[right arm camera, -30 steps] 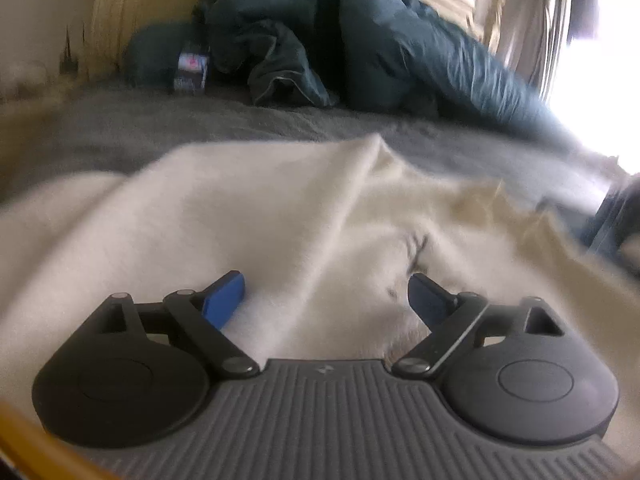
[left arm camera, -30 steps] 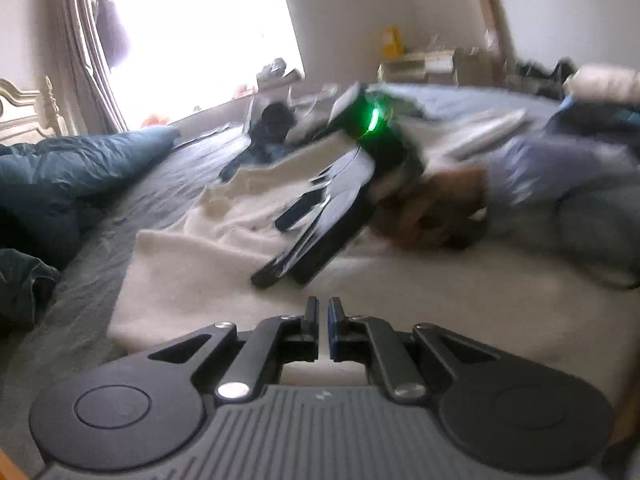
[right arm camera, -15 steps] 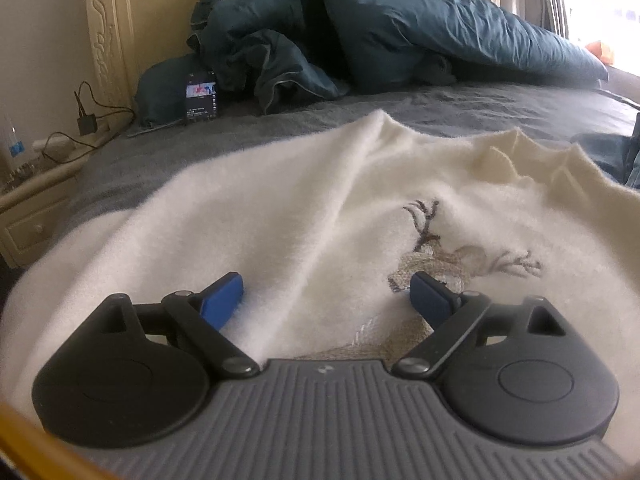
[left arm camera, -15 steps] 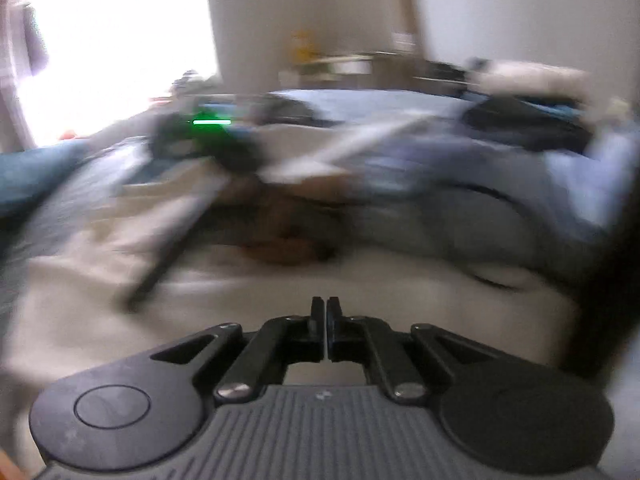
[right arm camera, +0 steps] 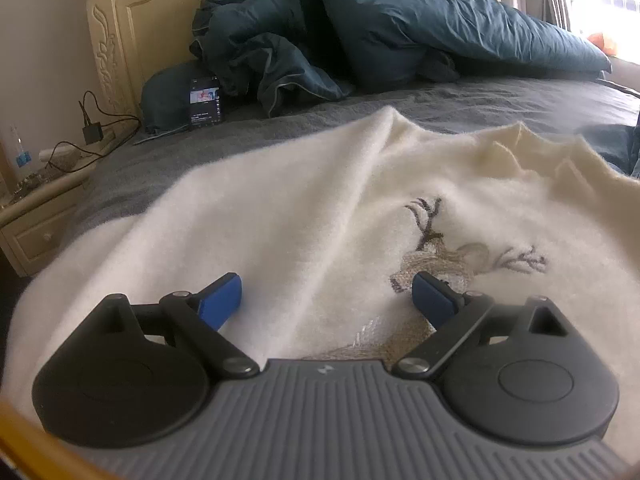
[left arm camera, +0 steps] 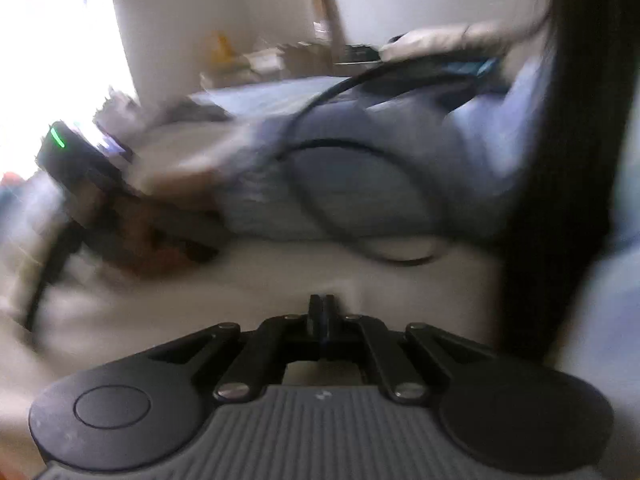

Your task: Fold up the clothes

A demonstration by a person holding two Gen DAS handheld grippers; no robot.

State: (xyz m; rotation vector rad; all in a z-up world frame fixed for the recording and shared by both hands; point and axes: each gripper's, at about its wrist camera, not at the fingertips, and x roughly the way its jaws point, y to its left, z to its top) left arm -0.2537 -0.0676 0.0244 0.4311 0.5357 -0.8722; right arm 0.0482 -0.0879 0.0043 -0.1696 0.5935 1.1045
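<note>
A: Big bed [right arm camera: 500, 100] with a grey sheet, teal duvet [right arm camera: 360, 20] heaped at the far end against the headboard. Cream sweater [right arm camera: 280, 220] spread across the near half, deer embroidery [right arm camera: 448, 260] facing up, right of centre.

B: Looks fluffy and thick. Soft, limp, light for its bulk by the look of it; likely to sag and drape wherever lifted, no stiffness to lean on.

A: Not slippery either, judging by that nap. Should grip well between pads, though a pinch on the fuzz alone could slide off the pile.

B: Best holds, then: an edge or a corner, hem or shoulder, through both layers. Wavy ridged edge showing at the far right, neckline or hem, hard to say which.

A: Right gripper [right arm camera: 326, 300] low over the cloth, blue-padded fingers [right arm camera: 222, 300] wide apart, sweater lying between them, nothing clamped.

B: Left gripper [left arm camera: 320, 312] pressed together, tips meeting just at the cream fabric. Heavy blur there; pinching a fold or merely closed above it, cannot tell.

A: Small stuff: phone [right arm camera: 206, 104] propped at the far left by the duvet, screen lit.
</note>
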